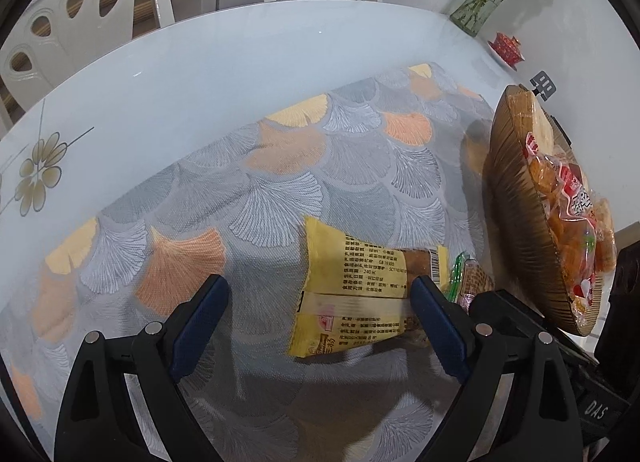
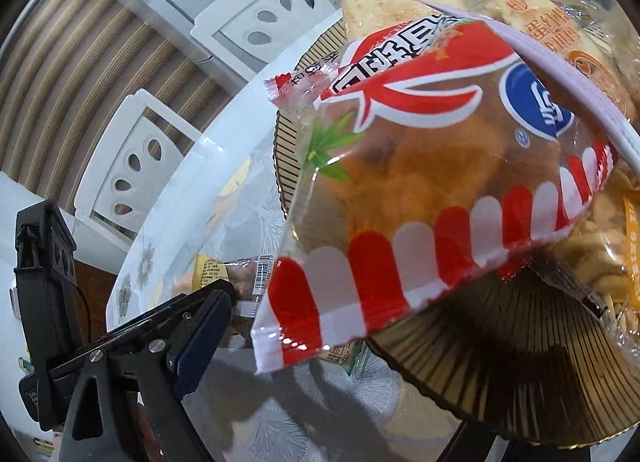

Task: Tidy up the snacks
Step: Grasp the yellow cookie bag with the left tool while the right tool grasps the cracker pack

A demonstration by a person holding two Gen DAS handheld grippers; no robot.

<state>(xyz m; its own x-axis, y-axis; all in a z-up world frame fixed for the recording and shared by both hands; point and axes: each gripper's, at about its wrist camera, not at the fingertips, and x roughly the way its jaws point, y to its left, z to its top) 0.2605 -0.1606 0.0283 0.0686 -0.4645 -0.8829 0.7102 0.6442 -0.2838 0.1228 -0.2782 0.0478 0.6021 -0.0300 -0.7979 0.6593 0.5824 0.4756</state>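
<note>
Right wrist view: red-and-white snack bag (image 2: 432, 189) hiding right claw's far finger, grip unclear; left claw (image 1: 320, 322) wide open, empty.

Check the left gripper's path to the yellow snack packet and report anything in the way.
Nothing visible blocks it. The left gripper is open just above the yellow snack packet, which lies flat on the patterned cloth; the bamboo tray stands off to its right.

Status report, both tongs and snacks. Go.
Left tongs open over yellow packet. Right tongs: one finger visible, state unclear. Red-striped snack bag over woven tray.
</note>
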